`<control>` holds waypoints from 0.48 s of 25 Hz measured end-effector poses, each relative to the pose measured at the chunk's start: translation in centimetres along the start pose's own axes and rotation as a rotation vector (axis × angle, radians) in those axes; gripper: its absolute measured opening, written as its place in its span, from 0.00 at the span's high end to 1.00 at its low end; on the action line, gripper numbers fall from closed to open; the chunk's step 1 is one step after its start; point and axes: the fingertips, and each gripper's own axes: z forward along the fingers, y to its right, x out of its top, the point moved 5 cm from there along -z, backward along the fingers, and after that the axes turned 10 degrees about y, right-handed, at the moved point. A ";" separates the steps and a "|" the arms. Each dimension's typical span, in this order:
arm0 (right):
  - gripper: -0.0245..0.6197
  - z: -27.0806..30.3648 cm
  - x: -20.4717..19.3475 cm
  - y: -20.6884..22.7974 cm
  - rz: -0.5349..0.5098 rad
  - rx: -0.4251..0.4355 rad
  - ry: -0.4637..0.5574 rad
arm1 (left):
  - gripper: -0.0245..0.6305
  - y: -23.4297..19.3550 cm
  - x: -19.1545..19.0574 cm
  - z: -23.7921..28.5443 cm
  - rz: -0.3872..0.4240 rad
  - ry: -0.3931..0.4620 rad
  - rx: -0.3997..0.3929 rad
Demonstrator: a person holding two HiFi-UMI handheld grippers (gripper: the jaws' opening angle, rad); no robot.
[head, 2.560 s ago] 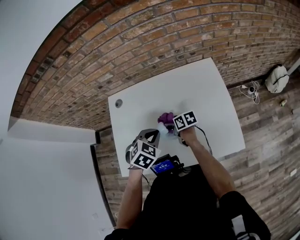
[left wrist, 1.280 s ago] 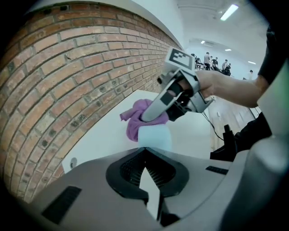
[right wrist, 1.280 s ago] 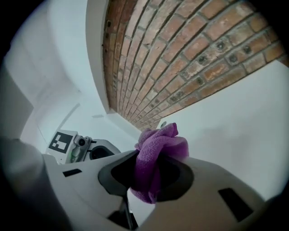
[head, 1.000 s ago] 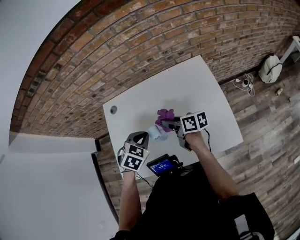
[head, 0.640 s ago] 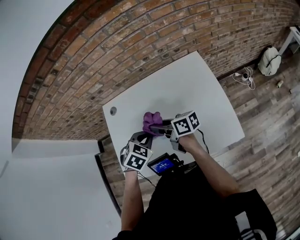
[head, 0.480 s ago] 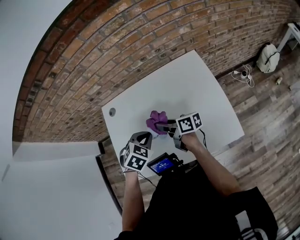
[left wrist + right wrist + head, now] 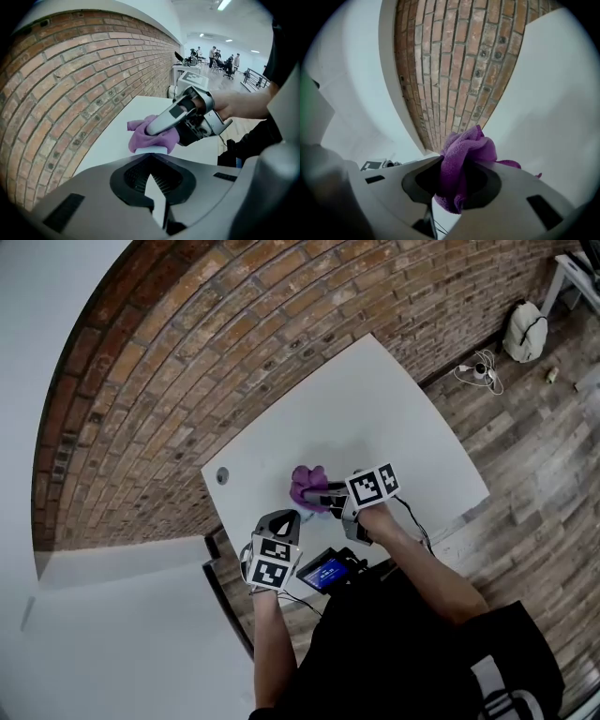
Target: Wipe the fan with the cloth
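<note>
Pinching purple cloth (image 7: 461, 173) in right gripper (image 7: 325, 495) jaws, draped over pale fan (image 7: 154, 149) clamped in left gripper (image 7: 285, 519) jaws

You'll find nothing legible here: the blue screen (image 7: 325, 572) at the table's near edge shows print too small to read.

Grey left tool (image 7: 287, 517) and right tool (image 7: 317, 495) carry black-and-white marker cubes (image 7: 373, 485); black shirt (image 7: 394, 648).
</note>
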 end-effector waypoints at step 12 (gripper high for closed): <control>0.82 0.3 0.7 5.9 0.171 -0.086 0.104 | 0.96 0.1 -0.1 -0.1 -0.018 0.007 0.009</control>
